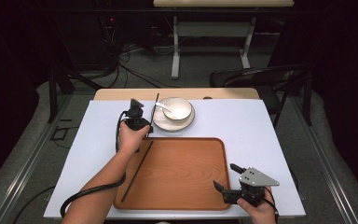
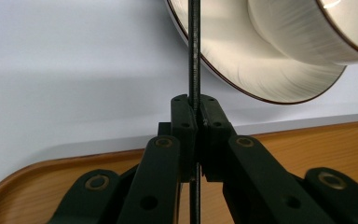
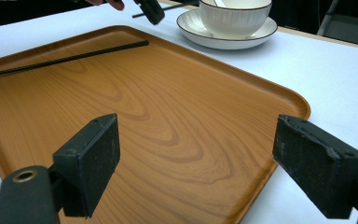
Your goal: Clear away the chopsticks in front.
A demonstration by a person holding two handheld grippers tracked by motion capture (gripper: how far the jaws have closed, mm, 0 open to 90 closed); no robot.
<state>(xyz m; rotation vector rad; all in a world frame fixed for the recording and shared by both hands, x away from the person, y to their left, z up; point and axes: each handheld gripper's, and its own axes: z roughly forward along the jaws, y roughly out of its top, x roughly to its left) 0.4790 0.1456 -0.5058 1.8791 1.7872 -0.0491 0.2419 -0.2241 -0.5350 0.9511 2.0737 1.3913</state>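
The left tool (image 1: 139,122) is clamped on a thin black chopstick (image 2: 194,56) — in the left gripper view the stick runs straight up between the two pressed-together pads, past the rim of the white ribbed saucer with a dark edge line (image 2: 242,60). In the high view this tool sits at the far left corner of the rectangular wooden tray (image 1: 186,186), just beside the saucer and the white bowl (image 1: 177,108) that stands on it. A second black chopstick (image 1: 137,171) already lies along the tray's left side. The step in hand looks like picking up the second stick to lay it beside the first. The next move calls for carrying it over the tray rim, lining it up parallel to its mate, and releasing low — without knocking the saucer. The right tool (image 1: 227,179) waits with jaws wide apart and nothing between them, at the tray's near right corner.
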